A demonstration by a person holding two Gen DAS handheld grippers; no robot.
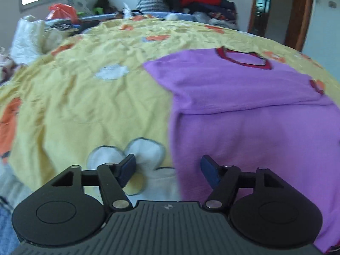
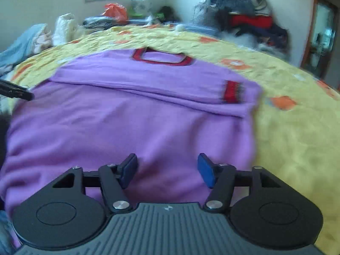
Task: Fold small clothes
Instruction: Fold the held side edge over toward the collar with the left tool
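Left tongs (image 1: pixel 167 171): jaws apart, nothing between them, poised above the near left edge of the purple sweater (image 1: pixel 244 114). Right tongs (image 2: pixel 166 170): jaws apart, empty, over the sweater's near hem. Ahead of both, a sleeve lies folded across the chest, red cuff (image 2: pixel 232 92) right. Yellow bedspread (image 1: pixel 85 89) underneath.

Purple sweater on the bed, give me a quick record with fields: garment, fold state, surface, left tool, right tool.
garment: purple sweater with a red collar
fold state: sleeves folded across the chest, red cuff on top; lower body still flat
surface: yellow bedspread
left tool: open, over the sweater's left edge, nothing gripped
right tool: open, over the lower body, nothing gripped
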